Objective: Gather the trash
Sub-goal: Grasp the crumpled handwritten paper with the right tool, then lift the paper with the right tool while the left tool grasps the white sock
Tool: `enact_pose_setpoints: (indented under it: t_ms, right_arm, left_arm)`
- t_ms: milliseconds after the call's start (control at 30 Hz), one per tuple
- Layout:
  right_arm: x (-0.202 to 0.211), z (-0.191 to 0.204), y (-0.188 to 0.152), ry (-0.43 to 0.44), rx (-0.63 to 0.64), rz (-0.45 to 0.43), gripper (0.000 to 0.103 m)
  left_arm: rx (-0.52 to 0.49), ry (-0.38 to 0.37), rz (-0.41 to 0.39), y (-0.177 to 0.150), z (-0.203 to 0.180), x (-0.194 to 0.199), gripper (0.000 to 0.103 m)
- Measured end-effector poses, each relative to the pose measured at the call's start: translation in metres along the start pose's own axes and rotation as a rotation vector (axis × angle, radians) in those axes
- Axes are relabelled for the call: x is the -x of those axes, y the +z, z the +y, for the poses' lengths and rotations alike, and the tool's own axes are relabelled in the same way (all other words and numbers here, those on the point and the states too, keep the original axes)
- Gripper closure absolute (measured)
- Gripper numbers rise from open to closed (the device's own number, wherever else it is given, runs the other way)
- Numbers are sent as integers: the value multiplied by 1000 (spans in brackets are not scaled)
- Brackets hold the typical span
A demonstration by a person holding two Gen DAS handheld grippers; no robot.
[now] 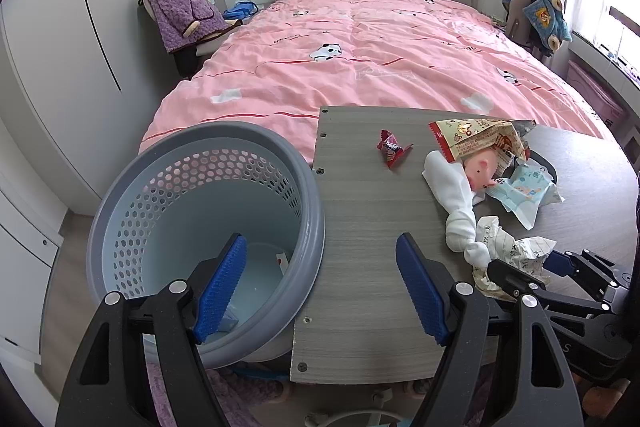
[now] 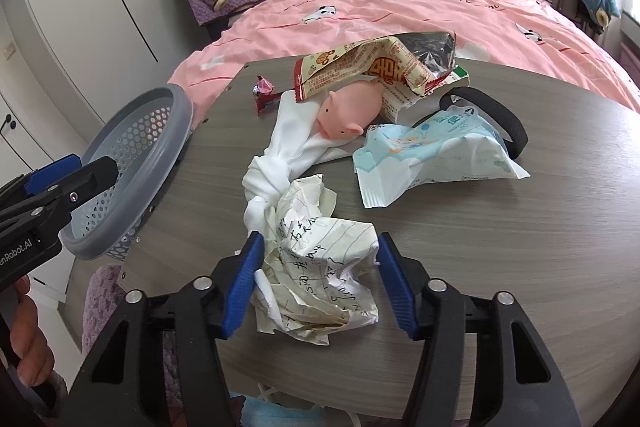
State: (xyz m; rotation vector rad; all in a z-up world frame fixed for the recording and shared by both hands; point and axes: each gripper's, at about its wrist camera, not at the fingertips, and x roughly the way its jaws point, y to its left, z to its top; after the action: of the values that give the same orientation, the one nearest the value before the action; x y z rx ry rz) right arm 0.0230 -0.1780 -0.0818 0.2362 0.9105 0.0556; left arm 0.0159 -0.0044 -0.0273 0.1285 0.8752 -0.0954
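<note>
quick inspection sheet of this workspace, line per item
surface: grey wood-grain table, at the foot of the pink-quilted bed
job's things: crumpled handwritten paper; red candy wrapper; beige snack bag; pale blue wipes packet; grey-rimmed perforated blue bin at the table's left edge
clutter: pink rubber pig toy, knotted white cloth, black strap loop
grippers: left gripper open, between bin and table; right gripper fingers either side of the paper, contact unclear
cables: nothing seen
surroundings: white wardrobe
</note>
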Motion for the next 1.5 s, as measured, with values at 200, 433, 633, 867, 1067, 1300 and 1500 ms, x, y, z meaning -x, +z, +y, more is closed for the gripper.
enact_pose_setpoints:
  t_ms: [200,433,633,867,1067,1300,1500]
  right_arm:
    - [4,-1,-1,3,-7,-8,58]
    - [15,-6,-2,7,-25,-35,59]
    - [28,-14,-4,-8,-37,-59,59]
    - [48,-31,-7,-37,-62,-93,59]
    - [62,-52,-11,-65,-101,-124,59]
    - [63,-76,-19,-73,-154,-123,59]
    - [67,-91,-19,-73,-184,-140,59]
  left_arm:
    - [-3,-7,3,-1,-2,-1,29]
    - [-8,-19,15,-3,-4,-4,29]
    - [-15,-41,27,-1,-9,-6,29]
    - [-46,-83,31,8,-31,-10,29]
    - [-76,-111,51,11,-53,-20,29]
    - [-106,-125,80,13,-78,-37,29]
    - [-116,-121,120,15,-94,-57,29]
